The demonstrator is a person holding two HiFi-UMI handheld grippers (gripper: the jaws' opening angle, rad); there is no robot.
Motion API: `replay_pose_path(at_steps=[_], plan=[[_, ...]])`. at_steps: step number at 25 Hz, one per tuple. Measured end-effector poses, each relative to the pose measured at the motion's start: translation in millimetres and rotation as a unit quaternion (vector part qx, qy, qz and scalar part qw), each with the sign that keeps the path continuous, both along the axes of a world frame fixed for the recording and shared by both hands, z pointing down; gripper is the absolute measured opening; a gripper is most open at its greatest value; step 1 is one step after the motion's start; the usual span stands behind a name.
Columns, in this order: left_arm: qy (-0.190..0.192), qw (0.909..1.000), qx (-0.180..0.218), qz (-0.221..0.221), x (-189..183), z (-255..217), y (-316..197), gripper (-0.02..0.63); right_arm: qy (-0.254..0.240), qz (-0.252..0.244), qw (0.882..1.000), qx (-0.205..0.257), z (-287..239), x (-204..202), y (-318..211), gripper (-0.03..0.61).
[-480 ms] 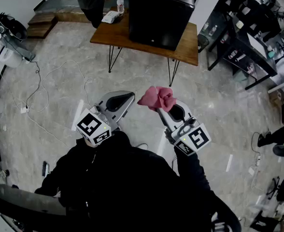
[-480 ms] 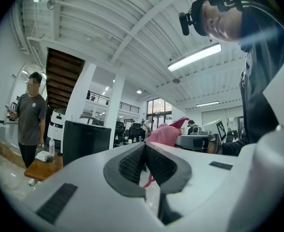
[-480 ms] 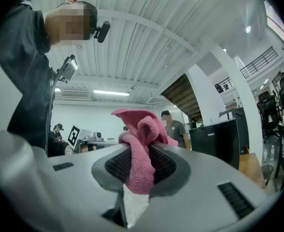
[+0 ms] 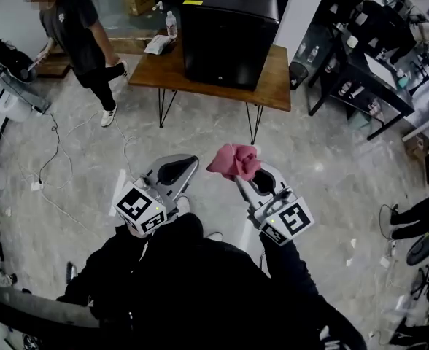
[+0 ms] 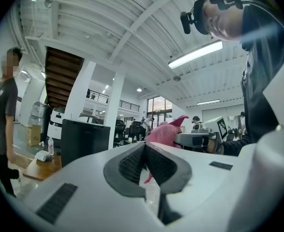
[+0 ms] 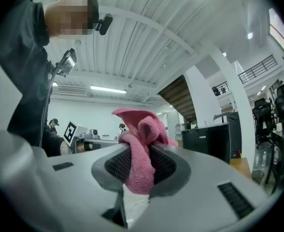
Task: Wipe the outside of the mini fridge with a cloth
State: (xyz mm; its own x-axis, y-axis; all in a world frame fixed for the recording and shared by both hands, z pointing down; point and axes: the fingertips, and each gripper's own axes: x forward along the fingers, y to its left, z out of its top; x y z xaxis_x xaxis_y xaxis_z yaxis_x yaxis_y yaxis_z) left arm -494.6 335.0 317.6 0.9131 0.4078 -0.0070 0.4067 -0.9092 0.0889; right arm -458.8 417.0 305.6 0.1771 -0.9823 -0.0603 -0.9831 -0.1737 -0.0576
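The right gripper is clamped on a pink cloth, with the black mini fridge beyond.

The cloth is fuzzy pink terry. The mini fridge is smooth, faintly glossy black; its desk is brown wood. The floor is polished, marbled stone.
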Motion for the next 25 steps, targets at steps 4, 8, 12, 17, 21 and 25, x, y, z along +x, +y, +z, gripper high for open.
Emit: replay_pose_path(at_steps=[4, 8, 12, 17, 21, 25], plan=[[-0.004, 1.0, -0.003, -0.001, 39, -4, 3, 0.006, 0.011, 0.021, 1.0, -0.011, -4, 38, 7, 0.083], [0.001, 1.0, -0.003, 0.004, 83, -6, 0, 0.006, 0.005, 0.038, 0.999, -0.016, 0, 80, 6, 0.084], [0.003, 0.9997, -0.002, 0.023, 129, 0, -12, 0.006, 0.0, 0.066, 0.997, -0.028, 11, 126, -8, 0.084], [0.009, 0.9994, -0.003, 0.033, 199, 0, -49, 0.006, 0.001, 0.091, 0.995, -0.038, 13, 192, -44, 0.084], [0.015, 0.999, 0.009, 0.04, 269, -3, -74, 0.006, 0.004, 0.116, 0.992, -0.05, 14, 260, -73, 0.084], [0.018, 0.9981, 0.016, 0.057, 337, -7, -106, 0.006, 0.004, 0.139, 0.988, -0.07, 19, 327, -111, 0.084]])
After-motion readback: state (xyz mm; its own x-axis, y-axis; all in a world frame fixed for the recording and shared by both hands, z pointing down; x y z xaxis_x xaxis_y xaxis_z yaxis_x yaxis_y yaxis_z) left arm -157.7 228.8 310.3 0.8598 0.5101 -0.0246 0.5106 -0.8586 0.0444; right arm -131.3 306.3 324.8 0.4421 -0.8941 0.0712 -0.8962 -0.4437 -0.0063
